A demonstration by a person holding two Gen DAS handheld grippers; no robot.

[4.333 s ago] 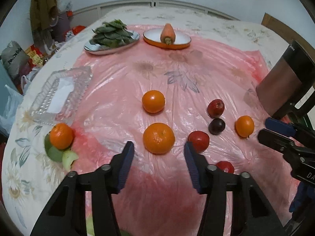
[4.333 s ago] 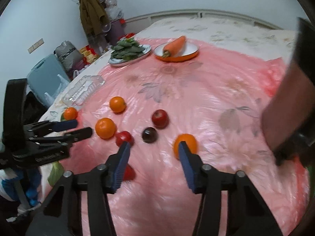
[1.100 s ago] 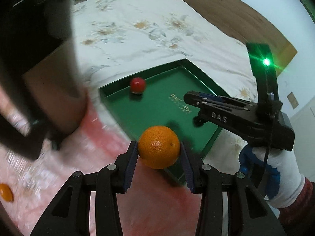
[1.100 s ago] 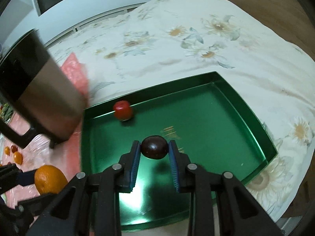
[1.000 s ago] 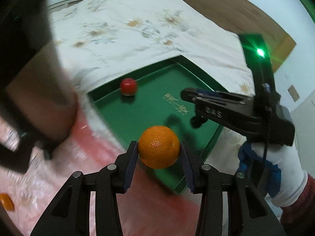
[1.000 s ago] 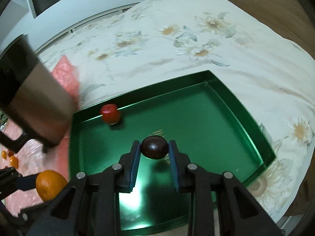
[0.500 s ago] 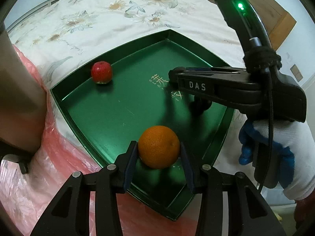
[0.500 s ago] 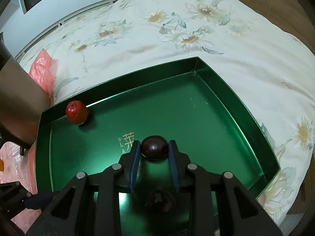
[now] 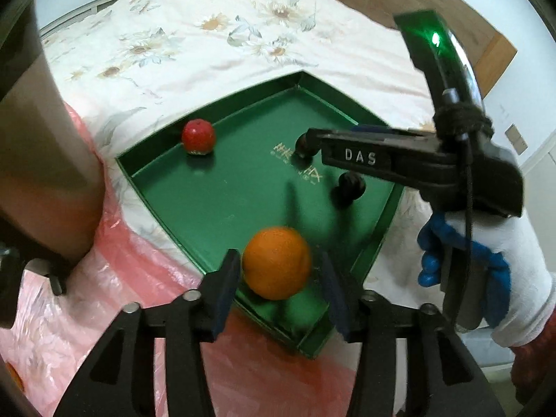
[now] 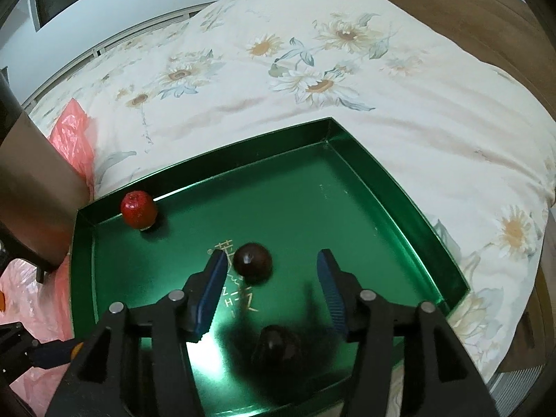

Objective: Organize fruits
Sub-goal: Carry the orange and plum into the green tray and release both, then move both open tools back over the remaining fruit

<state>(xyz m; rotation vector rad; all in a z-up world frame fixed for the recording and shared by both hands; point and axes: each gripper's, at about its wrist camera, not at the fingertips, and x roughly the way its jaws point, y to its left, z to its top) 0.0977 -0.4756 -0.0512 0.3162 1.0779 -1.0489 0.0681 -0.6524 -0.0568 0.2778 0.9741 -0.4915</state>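
Green tray (image 10: 368, 160) takes both: right gripper (image 10: 267, 290) opening, dark plum (image 10: 252, 263) released; left gripper (image 9: 279, 286) opening off the orange (image 9: 276, 262). Two more fruits sorted.

White capitals "DAS" stand on the side of the black right claw (image 9: 302, 146), seen from the left wrist view above the green tray (image 9: 222, 187). Gold characters are printed on the tray's floor near its middle, partly hidden and too blurred to read.
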